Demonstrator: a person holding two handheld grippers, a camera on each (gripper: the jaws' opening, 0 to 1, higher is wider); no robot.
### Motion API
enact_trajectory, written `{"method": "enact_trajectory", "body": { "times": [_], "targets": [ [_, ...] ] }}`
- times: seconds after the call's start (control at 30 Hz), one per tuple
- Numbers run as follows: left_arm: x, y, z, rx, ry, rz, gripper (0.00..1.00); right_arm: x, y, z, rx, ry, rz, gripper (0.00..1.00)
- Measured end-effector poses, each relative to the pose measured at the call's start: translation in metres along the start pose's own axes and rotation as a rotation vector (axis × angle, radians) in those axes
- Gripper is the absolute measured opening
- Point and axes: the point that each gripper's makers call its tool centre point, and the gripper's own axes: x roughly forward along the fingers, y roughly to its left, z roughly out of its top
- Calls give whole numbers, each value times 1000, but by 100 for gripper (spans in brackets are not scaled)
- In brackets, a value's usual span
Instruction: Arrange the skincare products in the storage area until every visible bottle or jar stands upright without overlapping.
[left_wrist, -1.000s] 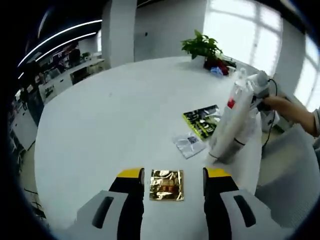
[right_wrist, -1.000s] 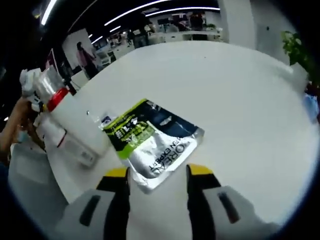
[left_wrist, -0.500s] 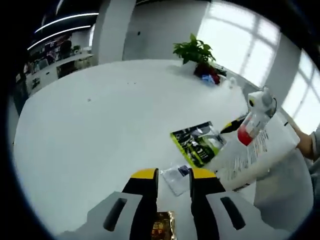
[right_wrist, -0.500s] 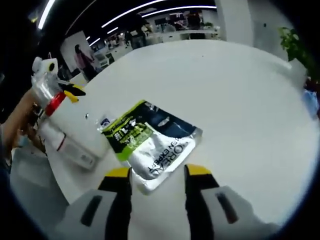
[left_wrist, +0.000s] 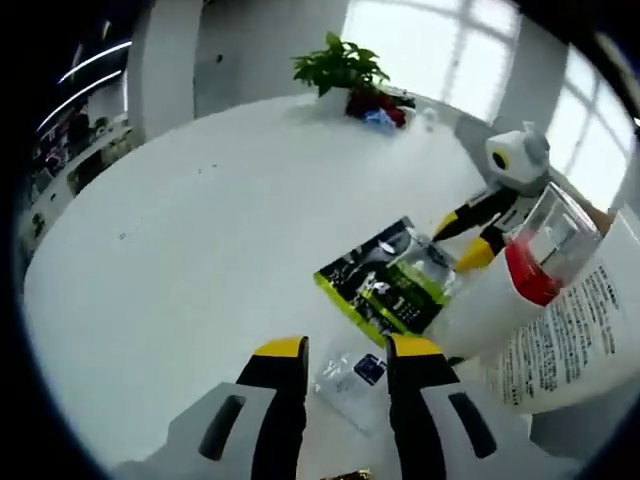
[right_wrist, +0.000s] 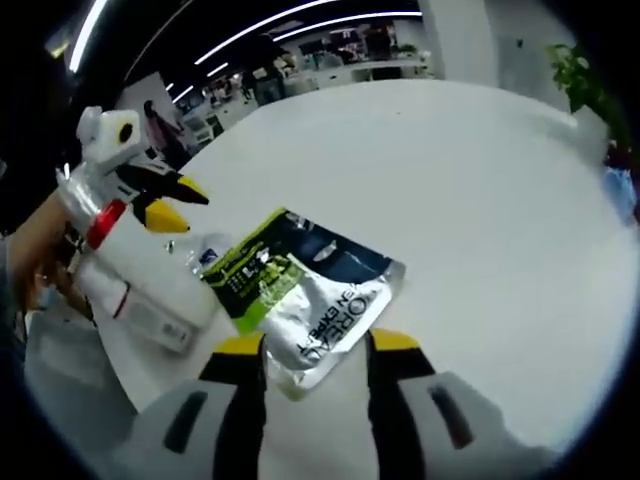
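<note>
In the left gripper view, the left gripper (left_wrist: 345, 352) is hovering with jaws apart over a small clear sachet (left_wrist: 350, 377) at lower centre, likely lining up to grasp it. The white bottle (left_wrist: 545, 310) is leaning at the right edge.

In the right gripper view, the right gripper (right_wrist: 305, 348) is waiting, jaws apart, around the corner of the green-and-silver pouch (right_wrist: 300, 290) at centre, seemingly to pinch it. The bottle is slanting at left.

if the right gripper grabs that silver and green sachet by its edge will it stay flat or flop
Probably flop: the sachet looks like thin foil lying flat on the table, so the free end should sag. Its glossy face may slip between the jaws of the right gripper. It seems light and unlikely to roll.
</note>
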Motion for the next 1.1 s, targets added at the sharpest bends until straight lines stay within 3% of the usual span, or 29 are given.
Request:
{"method": "enact_trajectory", "body": {
  "times": [0.17, 0.43, 0.67, 0.83, 1.1],
  "targets": [
    [17, -2, 7, 143, 32, -25, 30, 1, -1, 0, 3, 1, 0, 41],
    [34, -22, 10, 324, 93, -95, 34, 1, -2, 2, 26, -16, 5, 41],
    [47, -23, 16, 398, 118, -138, 35, -1, 2, 1, 51, -31, 14, 40],
    [54, -18, 10, 498, 183, -144, 37, -2, 4, 1, 60, -34, 21, 40],
    [65, -8, 10, 533, 206, -177, 41, -3, 2, 1, 96, -56, 33, 38]
  ]
}}
